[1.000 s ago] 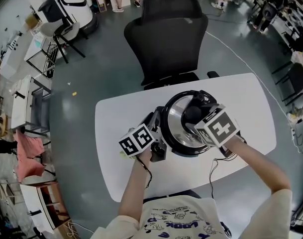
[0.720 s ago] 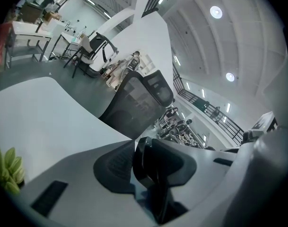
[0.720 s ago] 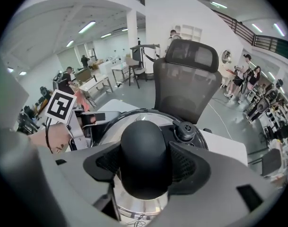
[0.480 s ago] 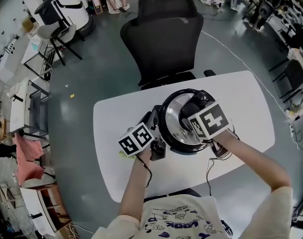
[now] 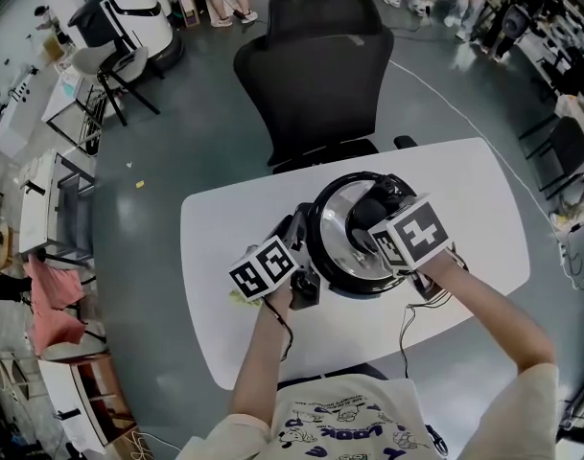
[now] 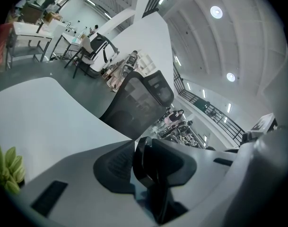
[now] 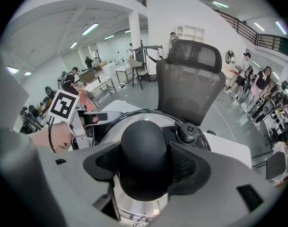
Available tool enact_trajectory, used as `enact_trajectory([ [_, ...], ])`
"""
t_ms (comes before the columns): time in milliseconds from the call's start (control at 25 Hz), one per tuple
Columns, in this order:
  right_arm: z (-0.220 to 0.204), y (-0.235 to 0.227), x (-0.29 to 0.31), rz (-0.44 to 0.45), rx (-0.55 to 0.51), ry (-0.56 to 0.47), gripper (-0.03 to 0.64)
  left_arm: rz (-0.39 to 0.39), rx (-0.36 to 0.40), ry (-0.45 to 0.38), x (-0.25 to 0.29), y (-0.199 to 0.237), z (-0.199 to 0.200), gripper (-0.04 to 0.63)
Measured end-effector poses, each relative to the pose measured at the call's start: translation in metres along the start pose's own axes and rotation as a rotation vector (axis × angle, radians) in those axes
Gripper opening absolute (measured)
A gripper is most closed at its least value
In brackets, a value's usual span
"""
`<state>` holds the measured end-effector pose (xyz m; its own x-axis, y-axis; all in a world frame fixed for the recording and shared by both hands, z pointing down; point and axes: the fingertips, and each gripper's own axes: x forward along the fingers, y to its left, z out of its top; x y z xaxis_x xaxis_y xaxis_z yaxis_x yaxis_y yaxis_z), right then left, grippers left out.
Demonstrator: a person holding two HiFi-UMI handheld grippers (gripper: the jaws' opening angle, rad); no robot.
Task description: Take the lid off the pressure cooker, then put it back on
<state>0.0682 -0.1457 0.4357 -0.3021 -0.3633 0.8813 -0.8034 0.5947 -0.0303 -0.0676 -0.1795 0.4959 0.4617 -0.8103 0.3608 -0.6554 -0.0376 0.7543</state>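
Observation:
The pressure cooker (image 5: 341, 274) stands in the middle of the white table (image 5: 464, 190), and its steel lid (image 5: 336, 236) with a black rim is on it. My right gripper (image 5: 370, 220) comes down from the right and is shut on the lid's round black knob (image 7: 144, 150), with one jaw on each side. A small black valve (image 7: 187, 132) sits just behind the knob. My left gripper (image 5: 299, 245) reaches in from the left and is shut on the cooker's black side handle (image 6: 147, 157). Its marker cube (image 7: 63, 105) shows beyond the pot.
A black office chair (image 5: 320, 65) stands right behind the table. A small green leafy thing (image 6: 6, 167) lies on the table by my left hand. Cables (image 5: 404, 329) hang off the table's near edge. Desks and equipment ring the room.
The right gripper has rolled a little about the knob and its marker cube has shifted slightly. The left gripper and the cooker have stayed in place.

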Motion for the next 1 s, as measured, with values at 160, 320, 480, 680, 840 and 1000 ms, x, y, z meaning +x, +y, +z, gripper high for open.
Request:
enact_trajectory([
  [160,-0.0004,0.0004,0.0026,0.043,-0.011,-0.017,0.311,0.004,0.01,-0.002,0.0012,0.0002,-0.0011,0.126],
  [320,0.0011,0.0006,0.0027,0.043,-0.031,-0.037,0.304,0.005,0.017,-0.001,0.0021,0.0002,-0.0002,0.126],
  [480,0.0041,0.0033,0.0033,0.049,-0.061,-0.075,0.301,0.005,0.018,0.003,0.0026,0.001,0.0007,0.129],
  [680,0.0026,0.0048,-0.0008,0.045,-0.072,-0.087,0.299,0.008,0.018,0.0,-0.0004,-0.0017,-0.0007,0.13],
  [840,0.0036,0.0023,-0.0019,0.043,-0.074,-0.092,0.298,0.016,0.042,0.001,0.0008,-0.0029,0.0,0.133],
  [1000,0.0081,-0.0004,-0.0059,0.061,-0.064,-0.101,0.298,0.022,0.045,-0.001,0.0005,-0.0028,0.0,0.133],
])
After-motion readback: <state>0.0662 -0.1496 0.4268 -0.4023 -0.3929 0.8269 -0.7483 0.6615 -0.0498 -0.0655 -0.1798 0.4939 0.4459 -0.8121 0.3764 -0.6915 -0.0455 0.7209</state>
